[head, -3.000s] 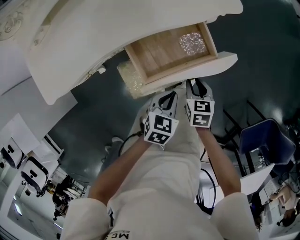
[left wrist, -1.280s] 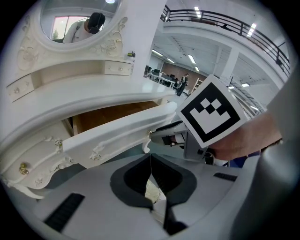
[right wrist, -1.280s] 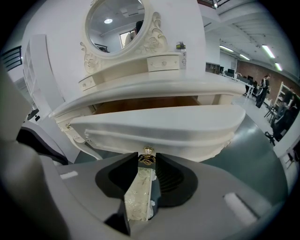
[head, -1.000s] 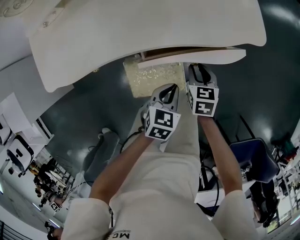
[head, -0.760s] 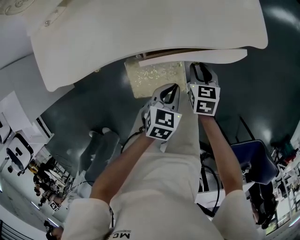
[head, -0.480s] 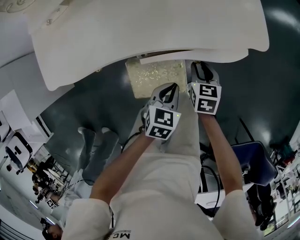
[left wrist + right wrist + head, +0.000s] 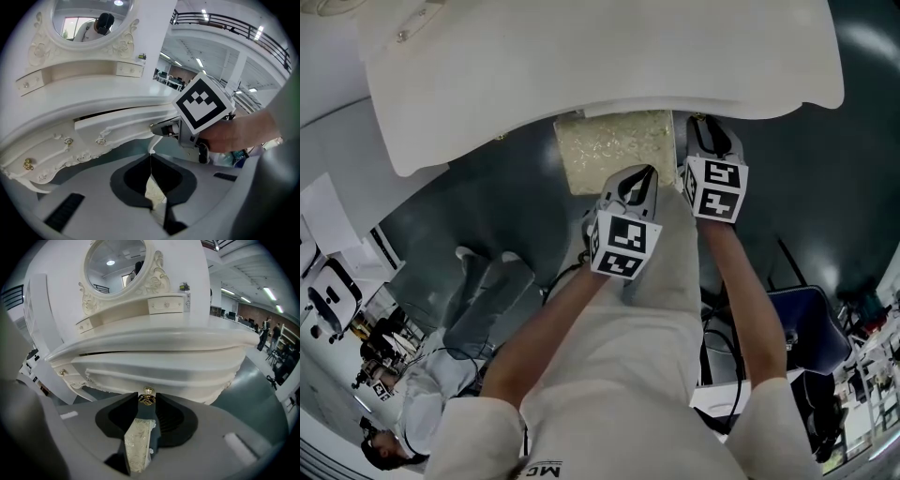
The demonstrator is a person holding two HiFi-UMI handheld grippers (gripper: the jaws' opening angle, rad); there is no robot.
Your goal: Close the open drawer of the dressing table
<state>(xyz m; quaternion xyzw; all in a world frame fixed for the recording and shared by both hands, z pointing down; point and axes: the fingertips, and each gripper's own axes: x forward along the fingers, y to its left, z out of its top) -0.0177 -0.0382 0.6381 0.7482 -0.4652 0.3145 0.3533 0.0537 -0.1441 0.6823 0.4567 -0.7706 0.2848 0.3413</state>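
Left gripper (image 7: pixel 150 157) hangs idle just under the dressing table (image 7: pixel 581 66), its jaws pressed together on nothing, since one tool seems enough here. The drawer (image 7: pixel 117 123) sits almost fully in, with a thin dark seam showing above its front. Right gripper (image 7: pixel 147 402) clamps the gold knob (image 7: pixel 148 391), probably to steer the final push straight.

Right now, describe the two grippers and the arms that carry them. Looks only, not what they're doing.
The left gripper and right gripper match: light grey moulded shells with dark, curved inner pads. Each carries a white cube printed with black square markers, the left cube and the right cube. The person wears cream short sleeves, and the forearms are bare.
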